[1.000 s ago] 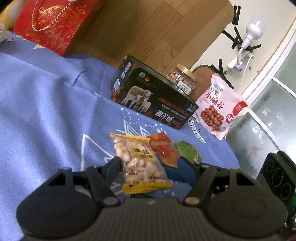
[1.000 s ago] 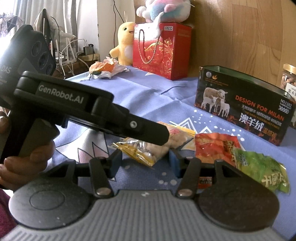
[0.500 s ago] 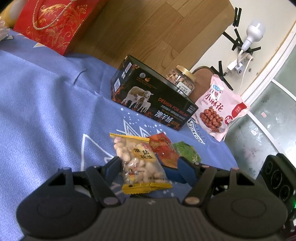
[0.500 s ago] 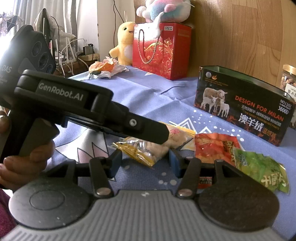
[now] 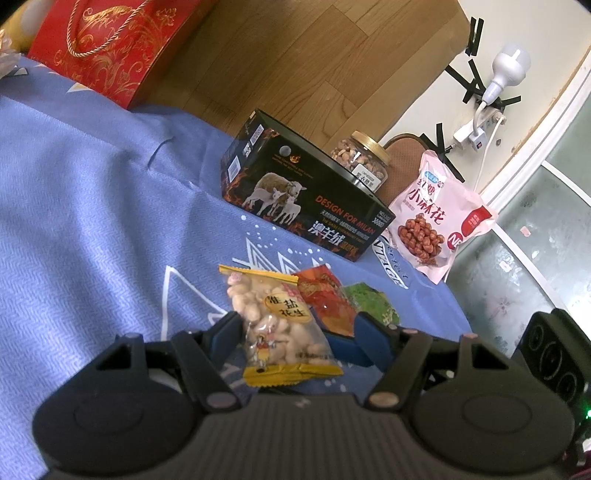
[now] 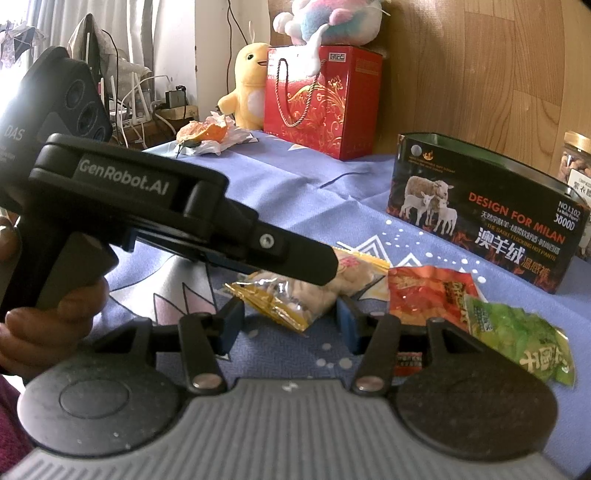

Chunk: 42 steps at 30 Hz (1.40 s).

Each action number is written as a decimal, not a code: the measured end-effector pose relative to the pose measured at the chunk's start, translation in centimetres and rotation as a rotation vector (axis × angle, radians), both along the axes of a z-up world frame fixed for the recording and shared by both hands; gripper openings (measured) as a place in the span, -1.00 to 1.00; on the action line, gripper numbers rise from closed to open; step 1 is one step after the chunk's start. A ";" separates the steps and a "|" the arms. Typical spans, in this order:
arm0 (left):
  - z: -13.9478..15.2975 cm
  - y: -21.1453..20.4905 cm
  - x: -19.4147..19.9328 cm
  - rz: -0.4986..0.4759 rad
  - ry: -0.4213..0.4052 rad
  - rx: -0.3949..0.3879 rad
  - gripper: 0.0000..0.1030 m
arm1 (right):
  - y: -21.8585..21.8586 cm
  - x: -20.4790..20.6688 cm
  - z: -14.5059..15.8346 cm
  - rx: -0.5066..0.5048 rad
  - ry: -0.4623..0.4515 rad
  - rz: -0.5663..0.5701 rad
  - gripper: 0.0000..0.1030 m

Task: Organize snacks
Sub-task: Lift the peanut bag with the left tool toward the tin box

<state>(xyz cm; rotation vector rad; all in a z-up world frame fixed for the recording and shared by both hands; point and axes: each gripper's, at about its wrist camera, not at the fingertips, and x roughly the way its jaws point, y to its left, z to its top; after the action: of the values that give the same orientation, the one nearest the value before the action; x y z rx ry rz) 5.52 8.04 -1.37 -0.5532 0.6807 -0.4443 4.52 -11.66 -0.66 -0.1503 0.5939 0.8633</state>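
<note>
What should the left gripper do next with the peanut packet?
Probably close the jaws. The peanut packet already lies between the left gripper's open jaws on the blue cloth, and the open black box waits just behind to receive it.

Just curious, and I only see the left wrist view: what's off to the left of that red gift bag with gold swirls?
Observer: A yellow plush duck stands right beside the red gift bag.
Operator: Anything on top of the bag?
Observer: A pastel pink-and-blue plush toy lies there.
Operator: And further along the blue cloth?
Observer: Orange peel on crumpled white paper, near the cloth's far edge.
</note>
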 end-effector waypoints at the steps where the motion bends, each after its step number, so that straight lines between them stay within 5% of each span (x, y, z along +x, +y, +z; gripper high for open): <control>1: 0.0 0.0 0.0 0.000 0.000 0.001 0.33 | 0.0 0.0 0.0 0.000 0.000 0.000 0.10; 17: 0.3 -0.5 -0.1 -0.021 -0.004 -0.007 0.12 | -0.5 -0.1 0.2 0.012 -0.047 -0.028 -0.26; 35: 0.2 -0.8 0.3 -0.025 0.032 -0.016 0.22 | -0.9 -0.5 0.4 0.041 -0.058 -0.053 -0.28; 42: -0.4 -0.1 0.8 -0.020 0.052 -0.066 0.12 | -0.6 0.0 0.1 0.018 -0.005 -0.060 -0.26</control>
<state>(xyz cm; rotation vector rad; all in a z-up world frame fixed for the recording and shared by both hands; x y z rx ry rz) 6.35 7.91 -1.73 -0.6228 0.7233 -0.4741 4.49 -12.24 -0.60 -0.1174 0.5827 0.8100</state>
